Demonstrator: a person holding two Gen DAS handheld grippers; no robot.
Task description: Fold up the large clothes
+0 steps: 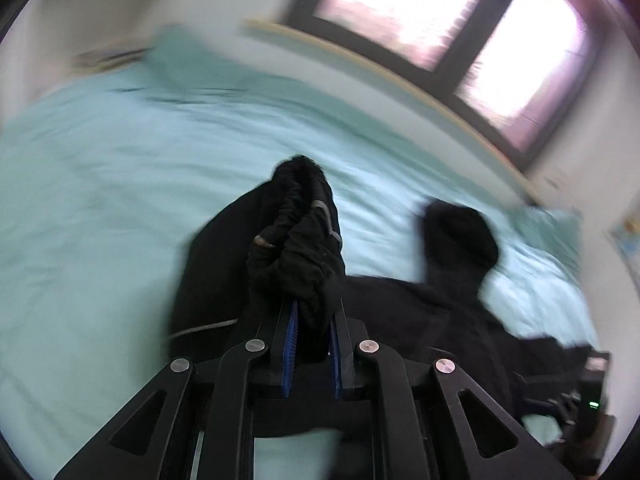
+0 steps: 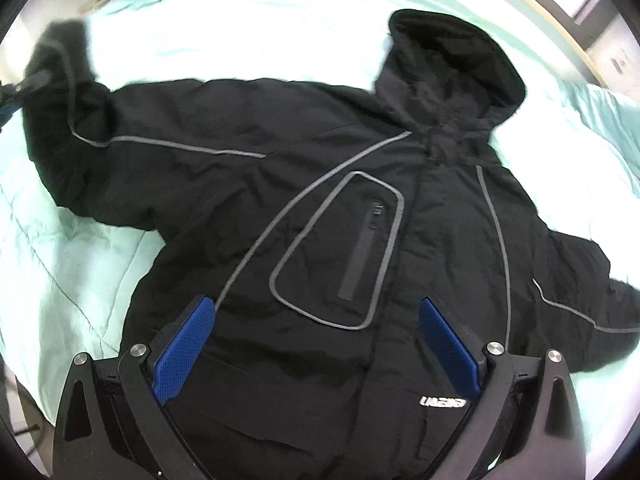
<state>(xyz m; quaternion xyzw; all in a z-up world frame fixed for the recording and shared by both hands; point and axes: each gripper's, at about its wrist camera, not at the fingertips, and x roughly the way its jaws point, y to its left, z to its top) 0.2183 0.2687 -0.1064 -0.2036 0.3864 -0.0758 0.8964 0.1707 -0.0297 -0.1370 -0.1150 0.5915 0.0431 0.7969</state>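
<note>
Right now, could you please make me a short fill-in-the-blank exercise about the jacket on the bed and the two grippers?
1. The left gripper is shut on the jacket's ____.
2. The black jacket lies with its front side facing ____.
3. The right gripper hangs above the jacket with its jaws ____.
4. The bed cover under the jacket is light ____.

Missing words: sleeve cuff; up; open; green

Daylight from window (image 1: 452,28), panes blown out. Left wrist view: heavy motion blur across bedsheet (image 1: 100,184), fisheye bend + dark vignette at edges. Right wrist view sharper; sheet overexposed, black jacket (image 2: 320,208) detail legible
</note>
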